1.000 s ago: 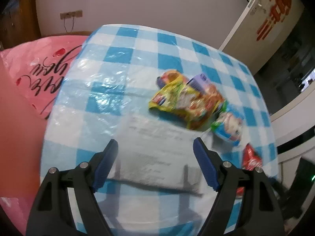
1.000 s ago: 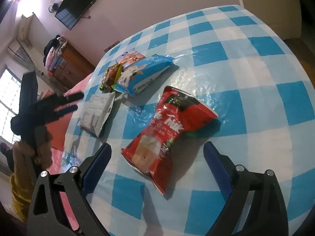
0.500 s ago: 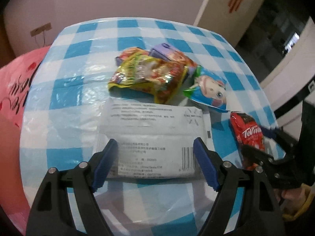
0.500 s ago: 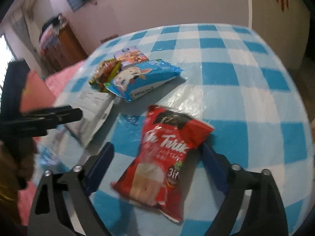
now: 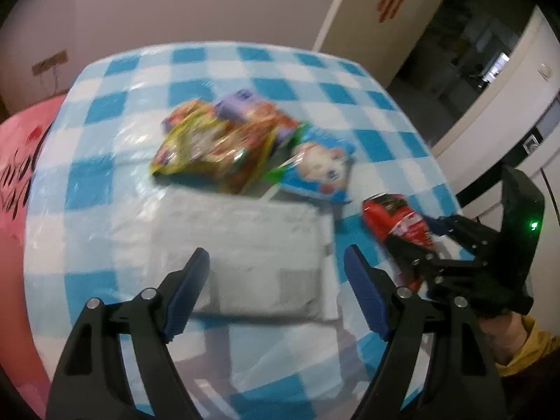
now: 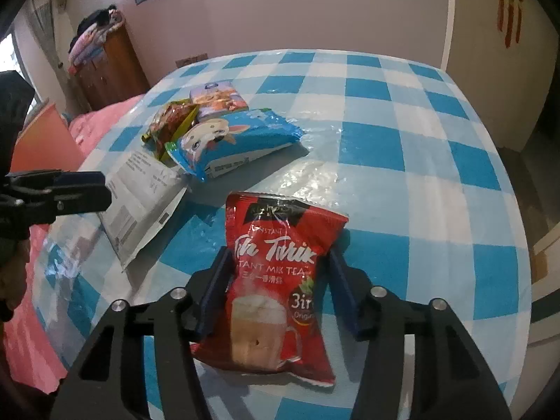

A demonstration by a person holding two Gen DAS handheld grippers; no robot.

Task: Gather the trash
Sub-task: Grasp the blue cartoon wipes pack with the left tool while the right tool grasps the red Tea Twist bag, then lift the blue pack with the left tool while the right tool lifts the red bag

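Note:
A red milk-tea packet (image 6: 276, 273) lies on the blue-checked table (image 6: 402, 112). My right gripper (image 6: 278, 276) is open with its jaws on either side of the packet, close to its edges. A white mailer bag (image 5: 241, 255) lies flat in front of my left gripper (image 5: 276, 273), which is open just above its near edge. Behind it lie a yellow snack bag (image 5: 213, 150), a purple packet (image 5: 238, 101) and a blue cartoon packet (image 5: 318, 168). The red packet also shows in the left wrist view (image 5: 395, 224), with the right gripper (image 5: 437, 245) over it.
A pink plastic bag (image 5: 21, 161) hangs off the table's left side. A wooden cabinet (image 6: 108, 66) stands behind at the left. A white door (image 6: 490, 42) is at the right. The table edge is near on both sides.
My right gripper has moved forward over the red packet and its jaws have narrowed around it. My left gripper has shifted a little over the white mailer bag.

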